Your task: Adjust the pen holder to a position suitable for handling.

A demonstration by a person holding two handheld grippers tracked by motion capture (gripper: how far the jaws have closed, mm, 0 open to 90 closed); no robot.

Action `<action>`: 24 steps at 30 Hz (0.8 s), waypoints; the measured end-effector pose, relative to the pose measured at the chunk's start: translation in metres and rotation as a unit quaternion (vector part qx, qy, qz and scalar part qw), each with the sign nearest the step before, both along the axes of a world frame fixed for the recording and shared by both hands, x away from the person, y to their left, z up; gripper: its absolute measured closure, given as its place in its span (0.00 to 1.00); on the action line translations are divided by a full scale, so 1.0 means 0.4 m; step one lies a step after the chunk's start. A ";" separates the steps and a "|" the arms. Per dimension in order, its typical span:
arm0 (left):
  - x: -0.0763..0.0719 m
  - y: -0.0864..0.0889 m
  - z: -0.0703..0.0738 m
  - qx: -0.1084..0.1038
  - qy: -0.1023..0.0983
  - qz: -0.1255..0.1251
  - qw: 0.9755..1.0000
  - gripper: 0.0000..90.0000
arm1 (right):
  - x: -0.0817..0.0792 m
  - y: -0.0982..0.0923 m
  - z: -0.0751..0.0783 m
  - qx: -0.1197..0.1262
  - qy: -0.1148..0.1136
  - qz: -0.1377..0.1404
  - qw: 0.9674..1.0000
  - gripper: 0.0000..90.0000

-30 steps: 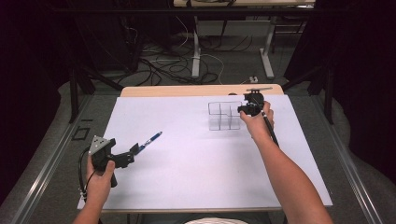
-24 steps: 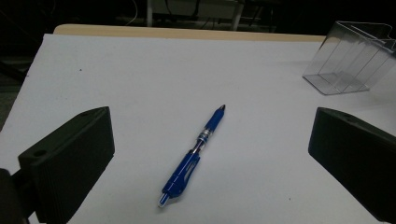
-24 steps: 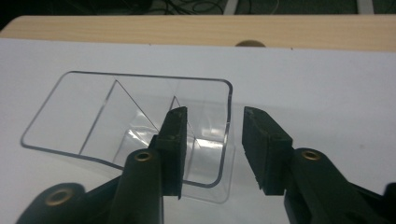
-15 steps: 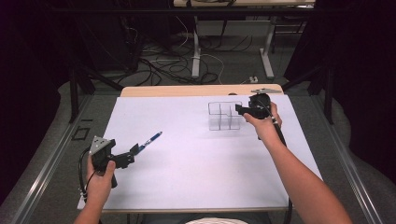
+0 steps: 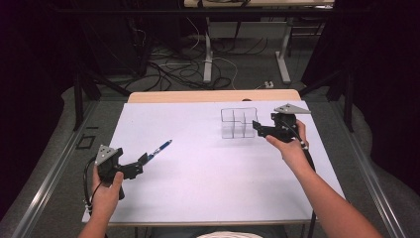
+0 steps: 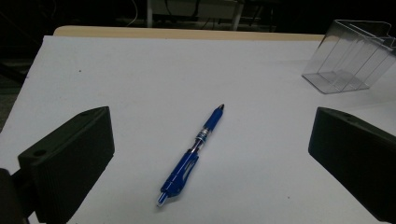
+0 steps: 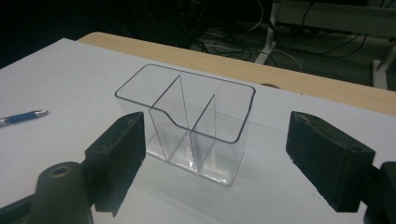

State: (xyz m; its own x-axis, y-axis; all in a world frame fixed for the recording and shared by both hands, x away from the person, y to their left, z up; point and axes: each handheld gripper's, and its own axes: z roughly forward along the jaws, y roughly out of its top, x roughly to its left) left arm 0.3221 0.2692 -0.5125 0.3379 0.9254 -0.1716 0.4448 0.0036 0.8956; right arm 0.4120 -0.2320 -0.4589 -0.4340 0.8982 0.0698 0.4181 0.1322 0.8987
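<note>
A blue pen point(image 5: 159, 147) point(image 6: 192, 157) lies flat on the white sheet, tip pointing away and to the right. My left gripper point(image 5: 139, 162) point(image 6: 210, 168) hovers just behind it, jaws open wide, the pen between them but untouched. A clear plastic organiser point(image 5: 238, 122) point(image 7: 187, 122) with three compartments stands upright at the back right of the sheet; it also appears as the organiser point(image 6: 351, 56) at the top right of the left gripper view. My right gripper point(image 5: 258, 128) point(image 7: 219, 163) sits right beside it, open, jaws on either side of its near end without touching. The pen's tip point(image 7: 23, 116) shows far left.
The white sheet point(image 5: 208, 178) covers most of the wooden table point(image 5: 213, 96). Beyond the far edge are table legs and tangled cables point(image 5: 178, 64) on the floor. A metal rail point(image 5: 49, 178) runs along the left side.
My right gripper has pulled back from the organiser's far right side to its near right side. The left gripper and pen have stayed put.
</note>
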 end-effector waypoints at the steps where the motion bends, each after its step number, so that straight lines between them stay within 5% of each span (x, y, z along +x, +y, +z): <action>1: 0.000 0.000 0.000 0.000 0.000 0.000 1.000 0.00 | -0.011 -0.004 0.000 -0.004 -0.004 0.003 1.000 0.20; 10: 0.001 0.000 -0.002 -0.001 0.002 0.002 1.000 0.00 | -0.104 -0.035 -0.022 -0.026 -0.024 -0.005 0.999 0.07; 13: 0.000 -0.001 -0.001 0.002 0.001 0.002 1.000 0.00 | -0.125 -0.047 -0.041 -0.013 -0.017 -0.002 1.000 0.01; 24: 0.008 -0.020 0.016 0.044 -0.001 -0.017 0.999 0.00 | -0.159 -0.068 -0.083 0.020 0.000 -0.004 1.000 0.00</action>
